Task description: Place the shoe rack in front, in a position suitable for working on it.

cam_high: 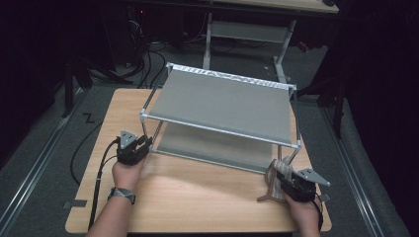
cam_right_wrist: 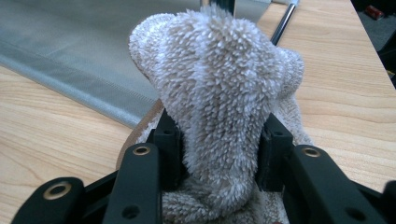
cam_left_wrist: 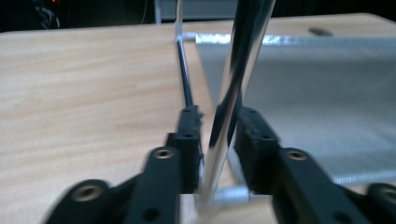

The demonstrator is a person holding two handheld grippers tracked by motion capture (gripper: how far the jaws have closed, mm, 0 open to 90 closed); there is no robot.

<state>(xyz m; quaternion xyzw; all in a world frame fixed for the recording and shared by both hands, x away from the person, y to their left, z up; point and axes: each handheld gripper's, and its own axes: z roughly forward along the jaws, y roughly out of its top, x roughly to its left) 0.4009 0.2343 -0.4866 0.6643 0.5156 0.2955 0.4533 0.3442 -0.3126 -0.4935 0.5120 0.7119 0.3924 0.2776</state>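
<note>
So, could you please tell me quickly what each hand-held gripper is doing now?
Left hand-held gripper: open, straddling the shiny metal rack post.
Right hand-held gripper: shut on the fluffy beige towel.

Lab: cables, bare workbenches

- We see a light wooden tabletop, bare grain along the near edge.
- A two-tier metal-framed rack with grey fabric shelves stands directly on it, toward the far side.
- A fluffy beige towel lies at the tabletop's near right, just beside the rack's corner leg.
</note>
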